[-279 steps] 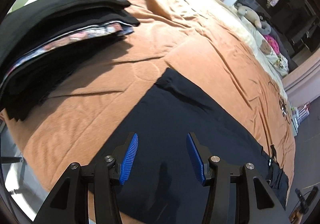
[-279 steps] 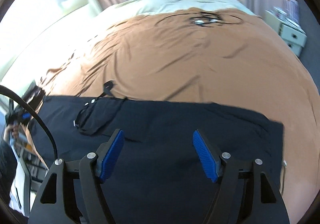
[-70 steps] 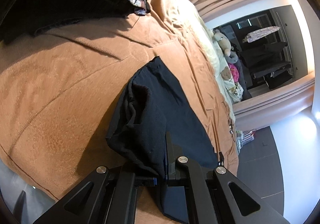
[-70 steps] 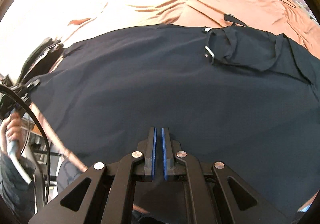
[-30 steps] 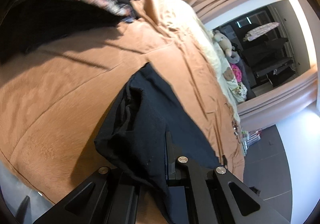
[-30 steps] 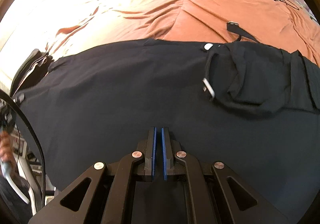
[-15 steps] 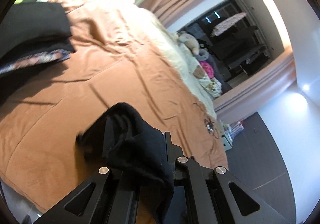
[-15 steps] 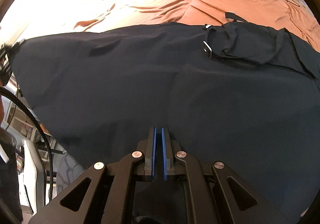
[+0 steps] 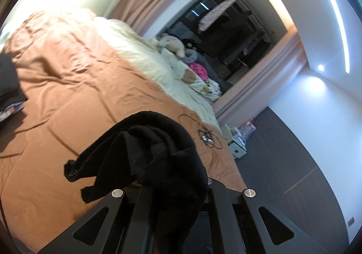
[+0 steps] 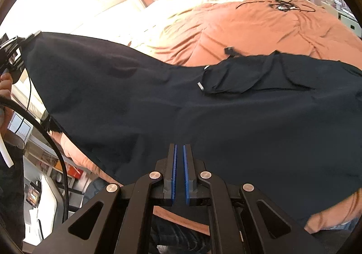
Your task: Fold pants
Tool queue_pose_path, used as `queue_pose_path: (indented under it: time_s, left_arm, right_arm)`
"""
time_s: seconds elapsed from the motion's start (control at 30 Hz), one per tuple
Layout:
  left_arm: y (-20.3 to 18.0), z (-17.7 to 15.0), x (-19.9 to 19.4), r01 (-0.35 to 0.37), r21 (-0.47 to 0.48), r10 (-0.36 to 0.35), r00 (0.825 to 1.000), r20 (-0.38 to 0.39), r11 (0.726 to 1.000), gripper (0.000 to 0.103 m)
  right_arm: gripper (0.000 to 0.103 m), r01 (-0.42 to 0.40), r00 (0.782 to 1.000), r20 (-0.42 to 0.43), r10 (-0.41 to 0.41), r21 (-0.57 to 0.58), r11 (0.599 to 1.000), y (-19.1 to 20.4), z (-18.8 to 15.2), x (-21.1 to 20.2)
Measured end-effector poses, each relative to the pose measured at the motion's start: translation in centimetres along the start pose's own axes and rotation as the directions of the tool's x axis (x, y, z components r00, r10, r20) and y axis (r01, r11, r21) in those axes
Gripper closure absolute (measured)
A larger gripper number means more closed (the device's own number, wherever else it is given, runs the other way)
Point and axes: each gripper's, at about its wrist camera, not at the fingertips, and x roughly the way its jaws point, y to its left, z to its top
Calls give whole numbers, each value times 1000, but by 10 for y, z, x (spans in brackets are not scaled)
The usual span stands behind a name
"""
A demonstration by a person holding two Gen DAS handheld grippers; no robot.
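Note:
The dark pants point(image 10: 158, 104) stretch across the orange blanket point(image 10: 260, 27), waist and pocket to the right. Their left end is lifted off the bed. My left gripper point(image 10: 13, 54) holds that end at the far left of the right wrist view. In the left wrist view the same cloth point(image 9: 153, 152) bunches over my left gripper point(image 9: 181, 186) and hides its fingertips. My right gripper point(image 10: 178, 152) is shut at the pants' near edge, blue pads almost together. Creases in the cloth run into its tips.
A stack of folded dark clothes point(image 9: 9, 82) lies at the bed's left edge. Stuffed toys point(image 9: 174, 43) and pillows are at the head, and a tangled black cord point(image 9: 208, 138) lies on the blanket point(image 9: 67, 95). A white nightstand point(image 9: 235, 147) stands beside the bed. A hand point(image 10: 5, 86) and a black cable point(image 10: 52, 140) are at left.
My left gripper has risen and rolled, lifting the pants' leg end off the blanket. My right gripper has moved sideways, still shut, and the cloth now hangs between the two.

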Motion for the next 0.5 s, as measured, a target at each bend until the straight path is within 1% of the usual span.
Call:
queue_pose_path:
  time_s: [0.07, 0.1, 0.13, 0.17, 0.2, 0.23, 0.5]
  left_arm:
    - [-18, 2, 4, 16, 24, -16, 1000, -3, 1000, 101]
    - [-26, 3, 6, 24, 33, -24, 1000, -4, 999, 101]
    - [-35, 4, 9, 32, 42, -32, 999, -7, 999, 101]
    - [-43, 6, 13, 38, 52, -38, 999, -9, 998, 101]
    - [-51, 7, 16, 43, 63, -42, 999, -12, 997, 101]
    - [-62, 8, 21, 48, 77, -47, 999, -16, 996, 101]
    - [-129, 6, 53, 108, 143, -100, 993, -60, 984, 101]
  right_arm:
    - [99, -2, 1000, 17, 2, 7, 1000, -6, 0, -8]
    - [94, 0, 1000, 25, 0, 10, 1000, -8, -2, -13]
    - [79, 5, 999, 39, -5, 17, 1000, -13, -3, -18]
    - [60, 7, 999, 52, -8, 22, 1000, -17, -3, -24]
    - [53, 9, 998, 69, -11, 27, 1000, -20, -5, -31]
    - [50, 11, 996, 89, -14, 32, 999, -25, -6, -39]
    - [50, 12, 988, 154, -28, 102, 995, -67, -17, -84]
